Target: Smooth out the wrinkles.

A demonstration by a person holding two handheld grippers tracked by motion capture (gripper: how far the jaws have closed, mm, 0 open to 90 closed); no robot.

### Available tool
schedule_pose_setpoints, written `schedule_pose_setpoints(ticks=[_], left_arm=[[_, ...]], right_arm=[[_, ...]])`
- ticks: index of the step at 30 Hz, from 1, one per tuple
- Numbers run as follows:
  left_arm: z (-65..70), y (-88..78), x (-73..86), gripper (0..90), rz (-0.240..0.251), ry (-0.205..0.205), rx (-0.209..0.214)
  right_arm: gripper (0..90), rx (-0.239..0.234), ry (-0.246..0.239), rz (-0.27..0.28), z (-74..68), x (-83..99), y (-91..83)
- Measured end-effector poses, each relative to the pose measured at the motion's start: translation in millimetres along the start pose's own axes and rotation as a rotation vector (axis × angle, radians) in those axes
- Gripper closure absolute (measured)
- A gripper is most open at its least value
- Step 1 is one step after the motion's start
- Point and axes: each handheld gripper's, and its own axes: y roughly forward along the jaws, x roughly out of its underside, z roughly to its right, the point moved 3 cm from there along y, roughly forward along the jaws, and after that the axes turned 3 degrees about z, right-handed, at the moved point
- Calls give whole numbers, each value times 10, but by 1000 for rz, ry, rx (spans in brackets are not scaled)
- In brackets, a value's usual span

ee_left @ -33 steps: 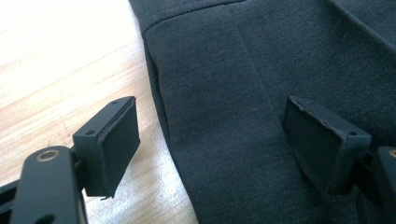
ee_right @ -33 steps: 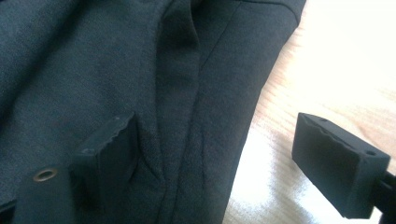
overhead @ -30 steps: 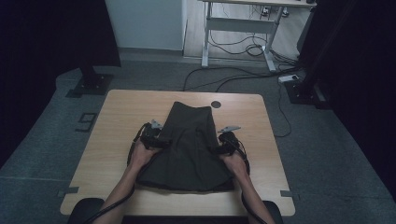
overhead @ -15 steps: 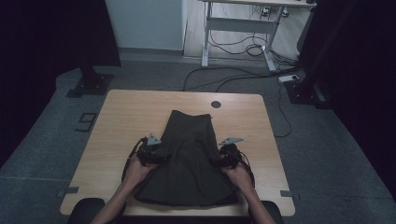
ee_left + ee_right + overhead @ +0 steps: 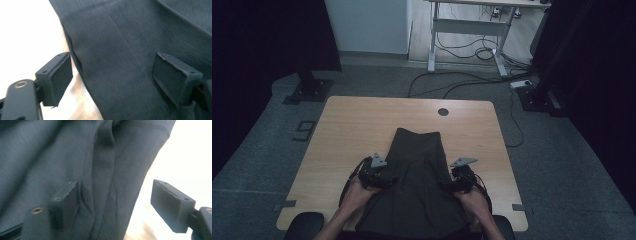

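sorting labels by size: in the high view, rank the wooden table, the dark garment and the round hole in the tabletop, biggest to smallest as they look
1. wooden table
2. dark garment, its near end runs off the table edge
3. round hole

Left gripper (image 5: 388,181) and right gripper (image 5: 448,186): black bodies, each topped by a grey three-cornered plate and trailing a looped black cable. Forearms are bare; no sleeve is visible. In the left gripper view, the left gripper (image 5: 113,82) ends in two black, block-shaped pads (image 5: 56,77) with flat rectangular faces, small pin holes on top and slightly frayed edges; a brass-coloured ringed screw sits in the black arm behind one. In the right gripper view, the right gripper (image 5: 117,205) has like pads (image 5: 171,205), one ridged along its edge, with a similar screw.
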Motion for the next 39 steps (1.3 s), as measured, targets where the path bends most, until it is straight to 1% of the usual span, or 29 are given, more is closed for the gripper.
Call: schedule_pose_setpoints(ticks=[1,2,5,6,8,11,13,15,16,17,18,19,21,23,27,30,32,33,34,36,37,39], left_arm=[[-45,-12,-69,152,8,-2,-1],[-69,-14,-112,148,15,-4,-4],[-176,-5,-291,150,34,8,-16],[-211,5,-350,151,36,10,-17],[-291,42,-476,154,37,17,-25],[-382,109,-604,174,30,15,-29],[-446,170,-672,183,22,16,-40],[-507,238,-715,185,18,5,-42],[-538,273,-725,190,16,-3,-37],[-577,321,-729,191,17,-22,-29],[-601,349,-728,191,17,-33,-27],[-635,399,-722,192,16,-46,-21],[-677,467,-709,192,11,-57,-17],[-724,550,-681,194,-2,-69,-33],[-788,667,-612,198,-23,-101,-50],[-813,739,-552,196,-43,-104,-58],[-819,773,-524,194,-48,-112,-54],[-822,782,-517,194,-47,-113,-54],[-825,789,-513,195,-45,-115,-52],[-828,798,-511,203,-43,-115,-42],[-828,802,-511,213,-41,-115,-36],[-823,801,-516,258,-42,-116,-19]], right_arm=[[218,-15,12,15,9,-47,-12],[208,-17,15,25,24,-115,-26],[181,-5,5,42,79,-286,-27],[169,-5,12,45,104,-350,-19],[156,-8,27,50,155,-475,19],[151,-5,33,49,217,-655,114],[151,1,39,48,259,-766,190],[153,11,44,44,303,-864,263],[153,14,45,41,330,-907,300],[153,19,51,38,355,-943,337],[153,25,60,34,389,-980,382],[153,29,66,30,410,-997,408],[154,42,75,16,464,-1024,487],[155,49,84,5,508,-1024,569],[156,75,88,-32,586,-951,734],[181,100,81,-52,639,-883,826],[191,113,70,-62,658,-840,872],[198,108,72,-62,664,-823,887],[206,101,84,-53,667,-813,894],[241,95,81,-42,676,-809,895],[272,88,76,-40,672,-812,894],[378,63,63,-38,652,-821,889]])
